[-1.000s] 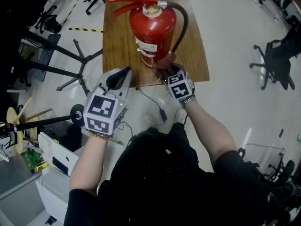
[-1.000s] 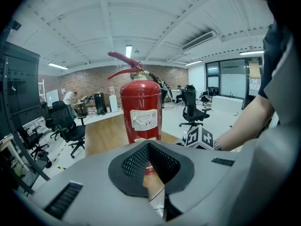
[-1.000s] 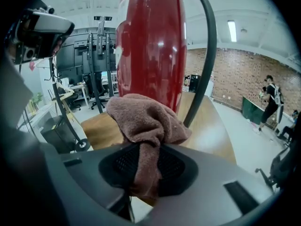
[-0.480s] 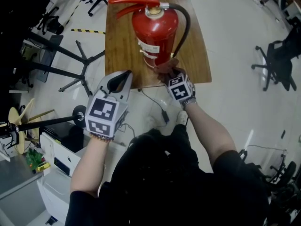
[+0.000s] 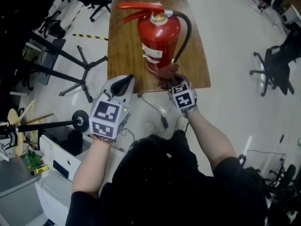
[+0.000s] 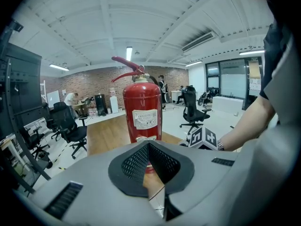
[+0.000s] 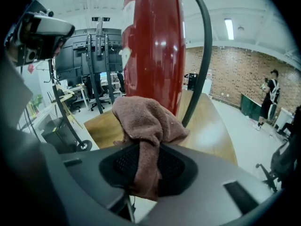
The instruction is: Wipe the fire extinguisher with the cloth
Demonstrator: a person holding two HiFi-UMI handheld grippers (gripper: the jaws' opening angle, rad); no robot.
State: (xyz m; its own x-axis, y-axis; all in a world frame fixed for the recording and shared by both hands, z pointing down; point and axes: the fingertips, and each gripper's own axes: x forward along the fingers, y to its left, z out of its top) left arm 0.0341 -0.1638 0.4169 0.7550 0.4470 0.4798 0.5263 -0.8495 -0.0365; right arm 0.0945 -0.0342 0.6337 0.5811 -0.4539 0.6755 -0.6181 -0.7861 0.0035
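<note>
Now wiping: right gripper (image 5: 172, 79) pinches cloth (image 7: 143, 119) by extinguisher's (image 5: 160, 36) 6 o'clock base — left gripper (image 5: 127, 78) closed, empty. Next, rub cloth up the cylinder.

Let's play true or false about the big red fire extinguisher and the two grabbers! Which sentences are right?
1. The fire extinguisher stands upright on the wooden table. True.
2. The right gripper holds a blue sponge. False: it is shut on a brown cloth.
3. The left gripper is shut with nothing in it. True.
4. The extinguisher's hose is white. False: it is black.
</note>
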